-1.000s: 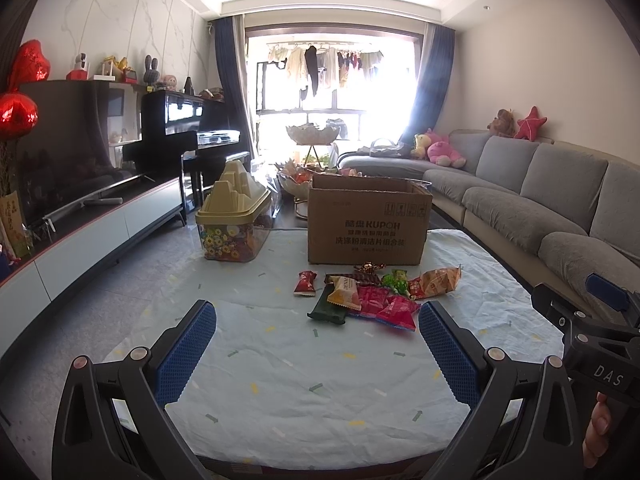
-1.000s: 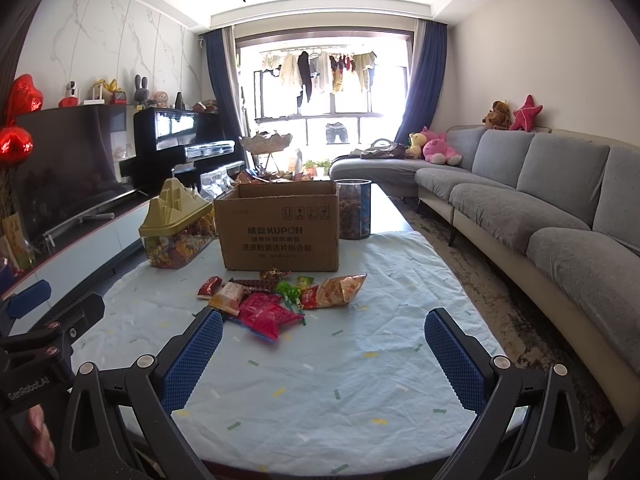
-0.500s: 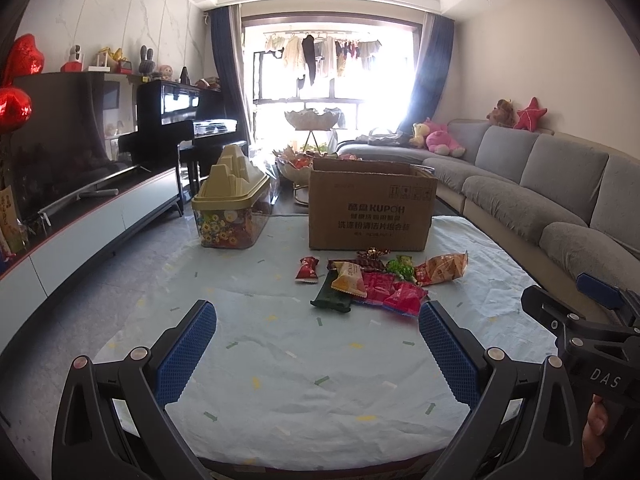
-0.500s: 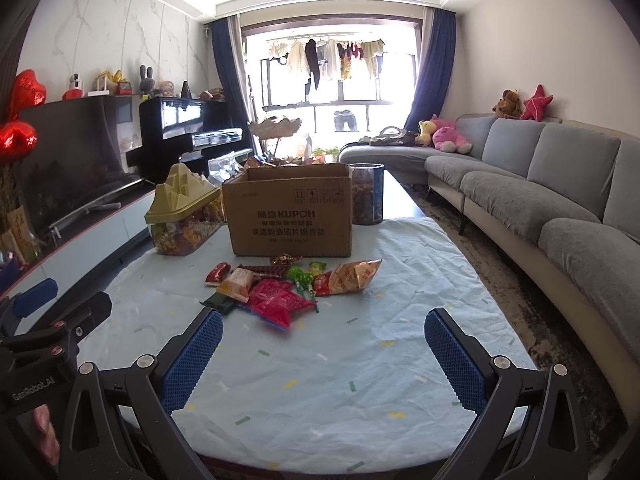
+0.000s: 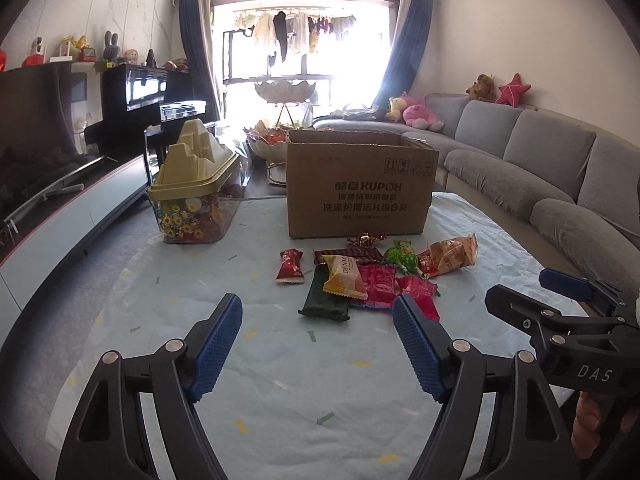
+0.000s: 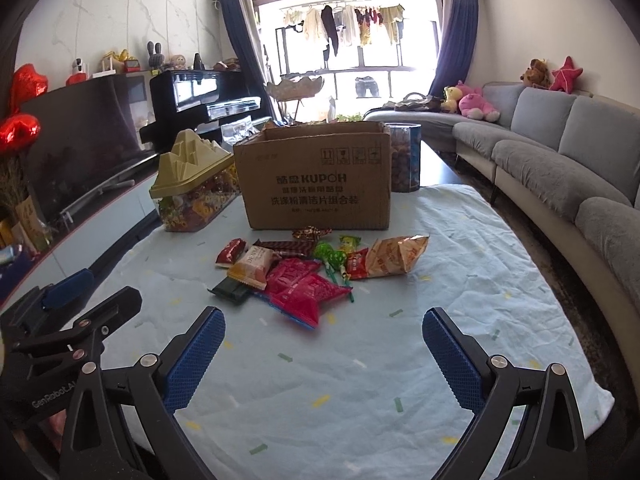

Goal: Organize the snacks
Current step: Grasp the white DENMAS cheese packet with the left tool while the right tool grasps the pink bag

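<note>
A pile of snack packets (image 5: 372, 272) lies on the light blue tablecloth in front of an open cardboard box (image 5: 360, 188); it also shows in the right wrist view (image 6: 304, 268), with the box (image 6: 316, 184) behind it. The pile includes a dark green packet (image 5: 326, 298), an orange DENMA packet (image 5: 344, 276), red packets (image 6: 304, 288), green candies and a chips bag (image 6: 396, 254). My left gripper (image 5: 318, 332) is open and empty, just short of the pile. My right gripper (image 6: 324, 344) is open and empty, a little nearer than the pile.
A clear container with a tan mountain-shaped lid (image 5: 192, 196) stands left of the box. A cylindrical jar (image 6: 405, 158) stands behind the box's right corner. A grey sofa (image 6: 560, 160) runs along the right, a TV cabinet (image 5: 60, 216) along the left.
Both grippers have moved forward and lower toward the snack pile. The left gripper's jaws have narrowed somewhat. Nothing on the table has moved.
</note>
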